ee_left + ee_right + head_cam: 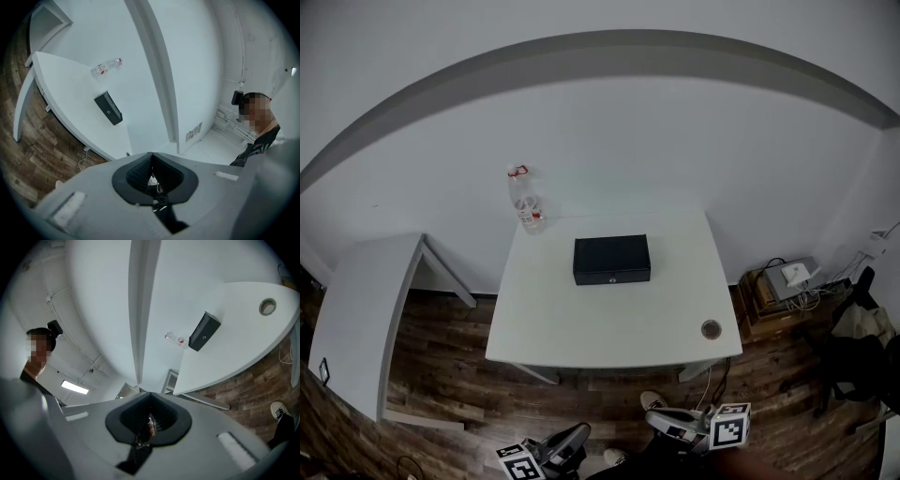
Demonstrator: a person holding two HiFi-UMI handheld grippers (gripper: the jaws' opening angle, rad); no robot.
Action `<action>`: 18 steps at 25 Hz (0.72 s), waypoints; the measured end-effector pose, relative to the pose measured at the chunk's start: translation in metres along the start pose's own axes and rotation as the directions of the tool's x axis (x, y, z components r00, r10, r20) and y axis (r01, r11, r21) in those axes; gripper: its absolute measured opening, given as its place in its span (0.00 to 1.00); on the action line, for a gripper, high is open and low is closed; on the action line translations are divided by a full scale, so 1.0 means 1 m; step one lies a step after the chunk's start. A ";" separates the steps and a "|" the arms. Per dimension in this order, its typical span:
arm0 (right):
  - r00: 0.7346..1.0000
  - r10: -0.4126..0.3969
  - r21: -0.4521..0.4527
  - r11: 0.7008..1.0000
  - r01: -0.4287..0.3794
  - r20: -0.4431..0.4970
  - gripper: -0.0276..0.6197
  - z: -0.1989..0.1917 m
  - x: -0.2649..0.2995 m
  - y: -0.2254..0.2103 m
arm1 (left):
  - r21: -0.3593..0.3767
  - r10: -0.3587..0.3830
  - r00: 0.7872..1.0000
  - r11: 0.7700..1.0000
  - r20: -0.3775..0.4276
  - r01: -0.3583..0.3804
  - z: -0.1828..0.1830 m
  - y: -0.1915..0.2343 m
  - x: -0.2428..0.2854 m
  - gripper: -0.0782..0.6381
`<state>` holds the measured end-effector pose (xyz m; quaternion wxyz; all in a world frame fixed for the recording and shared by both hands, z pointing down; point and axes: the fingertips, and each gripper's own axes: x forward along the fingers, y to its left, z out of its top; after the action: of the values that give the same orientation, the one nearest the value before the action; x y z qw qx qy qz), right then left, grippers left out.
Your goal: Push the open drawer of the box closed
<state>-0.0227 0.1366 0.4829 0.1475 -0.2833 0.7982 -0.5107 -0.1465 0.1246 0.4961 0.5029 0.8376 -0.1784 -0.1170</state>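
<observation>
A black box (611, 259) lies flat near the middle of the white table (581, 328), with a small silver fitting on its front face. That front looks flush from here, with no drawer standing out. The box also shows far off in the left gripper view (108, 108) and the right gripper view (204, 331). Both grippers hang low by my body, well short of the table's front edge. My left gripper (575, 438) is shut with nothing in it, jaws pressed together (151, 154). My right gripper (661, 419) is likewise shut and empty (149, 393).
A clear plastic bottle (525, 202) lies at the table's back left corner. A small round object (711, 329) sits near the front right corner. A second white table (366, 309) stands to the left. Boxes and cables (787, 281) crowd the floor at the right.
</observation>
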 end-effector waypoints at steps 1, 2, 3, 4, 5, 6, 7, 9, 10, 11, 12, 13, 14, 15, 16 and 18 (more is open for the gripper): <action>1.000 0.000 -0.012 1.000 0.000 -0.007 0.05 -0.005 -0.002 0.004 | 0.000 -0.002 1.000 1.000 -0.004 0.002 -0.003 -0.002 0.000 0.11; 1.000 0.000 -0.019 1.000 0.000 -0.010 0.05 -0.008 -0.004 0.007 | 0.000 -0.003 1.000 1.000 -0.006 0.003 -0.006 -0.004 -0.001 0.11; 1.000 0.002 -0.023 1.000 -0.002 -0.009 0.05 -0.010 -0.006 0.009 | 0.000 -0.003 1.000 1.000 -0.004 0.003 -0.007 -0.006 -0.003 0.11; 1.000 0.005 -0.027 1.000 -0.005 -0.007 0.05 -0.012 -0.008 0.010 | 0.000 -0.003 1.000 1.000 0.001 0.003 -0.008 -0.007 -0.005 0.11; 1.000 0.009 -0.030 1.000 -0.009 -0.005 0.05 -0.013 -0.009 0.012 | 0.000 0.000 1.000 1.000 0.009 0.000 -0.008 -0.009 -0.007 0.11; 1.000 0.014 -0.032 0.999 -0.014 -0.006 0.05 -0.014 -0.009 0.014 | 0.001 0.002 1.000 1.000 0.017 -0.002 -0.008 -0.009 -0.010 0.11; 1.000 0.019 -0.033 0.999 -0.019 -0.012 0.05 -0.016 -0.008 0.016 | 0.000 0.006 1.000 1.000 0.025 -0.006 -0.008 -0.010 -0.013 0.11; 0.999 0.026 -0.034 0.999 -0.027 -0.030 0.05 -0.021 -0.005 0.019 | -0.009 0.011 0.999 1.000 0.038 -0.011 -0.009 -0.009 -0.017 0.11; 0.999 0.029 -0.036 0.999 -0.031 -0.037 0.05 -0.023 -0.004 0.019 | -0.014 0.013 0.999 1.000 0.044 -0.012 -0.010 -0.009 -0.019 0.11; 0.999 0.032 -0.038 0.999 -0.034 -0.042 0.05 -0.024 -0.003 0.020 | -0.018 0.015 0.999 1.000 0.049 -0.014 -0.010 -0.009 -0.020 0.11; 0.998 0.035 -0.041 0.999 -0.036 -0.044 0.05 -0.025 -0.002 0.021 | -0.022 0.016 0.998 1.000 0.054 -0.015 -0.010 -0.009 -0.021 0.11; 0.998 0.037 -0.043 0.998 -0.039 -0.045 0.05 -0.026 -0.002 0.022 | -0.023 0.017 0.998 1.000 0.058 -0.016 -0.010 -0.009 -0.023 0.11; 0.998 0.038 -0.045 0.998 -0.040 -0.046 0.05 -0.027 -0.002 0.024 | -0.024 0.019 0.998 1.000 0.061 -0.017 -0.010 -0.009 -0.025 0.11; 0.998 0.038 -0.047 0.998 -0.040 -0.047 0.05 -0.028 -0.002 0.024 | -0.023 0.020 0.998 1.000 0.062 -0.019 -0.010 -0.009 -0.026 0.11; 0.998 0.038 -0.049 0.998 -0.040 -0.046 0.05 -0.028 -0.002 0.025 | -0.020 0.020 0.998 1.000 0.062 -0.019 -0.010 -0.009 -0.027 0.11; 0.998 0.038 -0.053 0.998 -0.040 -0.040 0.05 -0.027 -0.002 0.026 | -0.012 0.018 0.998 1.000 0.055 -0.017 -0.010 -0.010 -0.027 0.11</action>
<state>-0.0431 0.1656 0.4715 0.1342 -0.2616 0.8197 -0.4916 -0.1655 0.1482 0.4918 0.5037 0.8295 -0.1988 -0.1369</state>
